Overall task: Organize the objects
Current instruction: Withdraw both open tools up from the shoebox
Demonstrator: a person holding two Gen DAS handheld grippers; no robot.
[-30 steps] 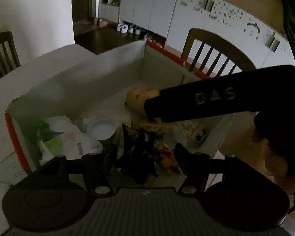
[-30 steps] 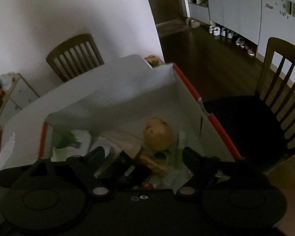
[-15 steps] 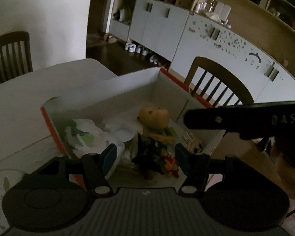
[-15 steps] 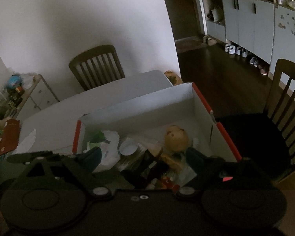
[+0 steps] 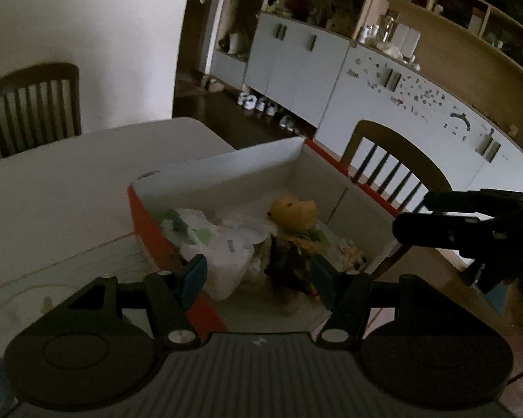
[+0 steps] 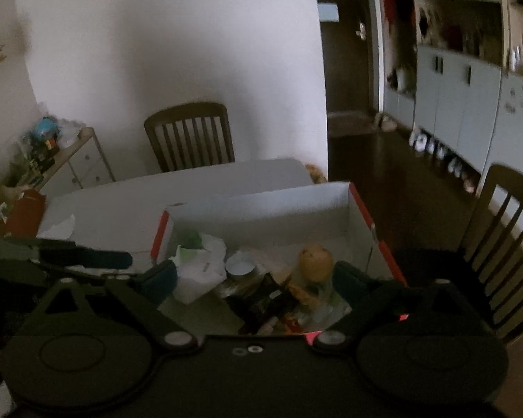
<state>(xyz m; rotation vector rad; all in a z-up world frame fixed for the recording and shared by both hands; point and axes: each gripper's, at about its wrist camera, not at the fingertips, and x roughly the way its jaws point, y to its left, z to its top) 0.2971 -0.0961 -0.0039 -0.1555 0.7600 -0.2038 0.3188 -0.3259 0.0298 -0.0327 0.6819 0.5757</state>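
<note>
1. A white cardboard box (image 5: 226, 170) with red-orange edges sits on a pale table (image 5: 52, 188) in a dim dining room, and everything else is placed relative to it.
2. The left gripper (image 5: 258, 275) hangs over the box's near end, its jaws parted about halfway and clamped on nothing; a dark, crumpled item (image 5: 286, 261) lies in the box between the blue-padded fingers (image 5: 193, 275), clear of them.
3. The right gripper (image 6: 254, 275) hangs above the same near end, its jaws opening wide with nothing gripped; the box's contents only show through the gap.
4. Inside the box, a yellow-orange round toy (image 6: 315, 261) rests near the middle, towards the right wall.
5. A white plastic bag (image 6: 200, 268) with green print is bunched in the near left corner of the box.
6. A small white round lid or cup (image 6: 240, 266) lies between bag and toy.
7. A wooden chair (image 6: 191, 136) stands beyond the box at the table's far side; another chair (image 5: 394, 163) stands to the box's right.
</note>
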